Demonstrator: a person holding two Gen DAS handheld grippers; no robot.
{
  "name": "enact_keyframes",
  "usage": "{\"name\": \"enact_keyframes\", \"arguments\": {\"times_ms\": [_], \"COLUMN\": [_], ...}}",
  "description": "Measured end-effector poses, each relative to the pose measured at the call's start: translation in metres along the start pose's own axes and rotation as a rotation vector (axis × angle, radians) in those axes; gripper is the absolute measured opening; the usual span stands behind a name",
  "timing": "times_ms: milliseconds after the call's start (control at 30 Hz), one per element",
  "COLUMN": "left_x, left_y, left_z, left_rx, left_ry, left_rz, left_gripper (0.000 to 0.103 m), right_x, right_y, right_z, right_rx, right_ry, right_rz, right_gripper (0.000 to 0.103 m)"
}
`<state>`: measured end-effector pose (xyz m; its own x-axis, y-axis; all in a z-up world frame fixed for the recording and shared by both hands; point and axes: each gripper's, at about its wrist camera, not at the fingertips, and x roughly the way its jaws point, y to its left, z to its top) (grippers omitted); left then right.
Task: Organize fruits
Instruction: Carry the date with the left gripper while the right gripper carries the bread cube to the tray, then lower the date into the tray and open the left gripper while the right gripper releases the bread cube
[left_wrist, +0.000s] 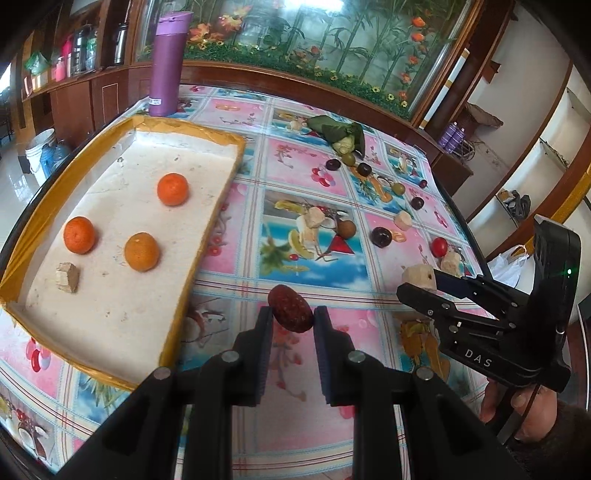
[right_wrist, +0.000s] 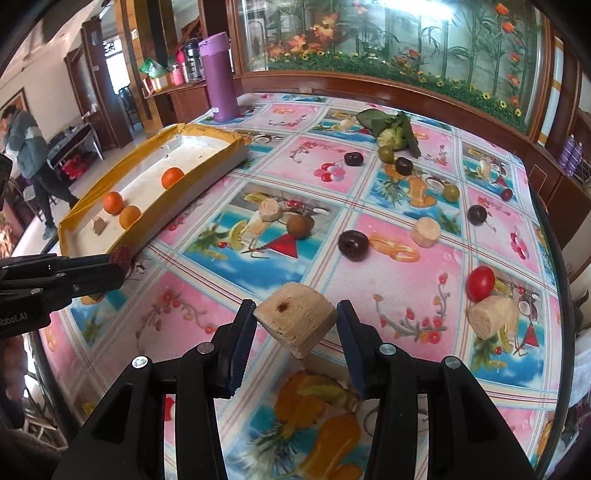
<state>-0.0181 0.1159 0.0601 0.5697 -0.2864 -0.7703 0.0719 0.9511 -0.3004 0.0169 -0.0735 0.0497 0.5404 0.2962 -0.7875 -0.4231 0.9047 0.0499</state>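
Right now the left gripper (left_wrist: 291, 314) is pinching a dark red date (left_wrist: 290, 308) between its pads, hanging just beside the near corner of the yellow-rimmed tray (left_wrist: 207, 236). Beyond that tray, well out over the fruit-print tablecloth (right_wrist: 369, 266), the right gripper (right_wrist: 295, 325) is clamping a pale beige chunk (right_wrist: 297, 320). Three oranges (left_wrist: 172, 189) and a smaller beige piece (left_wrist: 67, 277) are lying inside the tray, and a purple bottle (left_wrist: 167, 62) is standing at its far end.
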Motion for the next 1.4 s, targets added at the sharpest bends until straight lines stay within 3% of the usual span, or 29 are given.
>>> {"name": "enact_keyframes", "arguments": {"times_ms": [333, 767, 1133, 1400], "left_x": [-0.021, -0.027, -0.015, -0.005], "left_y": [0.067, 0.136, 0.171, 0.179], "left_z": [0.008, 0.014, 0.023, 0.030], "left_rx": [-0.104, -0.148, -0.171, -0.158], "left_ry": [-0.042, -0.053, -0.031, -0.021], "left_rz": [0.078, 0.190, 0.218, 0.217], "left_gripper": [0.025, 0.025, 0.025, 0.025], "right_x": [0.019, 0.043, 0.084, 0.112], "right_y": [0.051, 0.111, 0.147, 0.161], "right_z": [0.028, 0.088, 0.116, 0.119], "right_rx": [-0.091, -0.172, -0.194, -0.211], "right_ry": [0.002, -0.031, -0.002, 0.048], "right_rz": [0.045, 0.112, 0.153, 0.151], "right_gripper": [0.044, 0.044, 0.044, 0.044]}}
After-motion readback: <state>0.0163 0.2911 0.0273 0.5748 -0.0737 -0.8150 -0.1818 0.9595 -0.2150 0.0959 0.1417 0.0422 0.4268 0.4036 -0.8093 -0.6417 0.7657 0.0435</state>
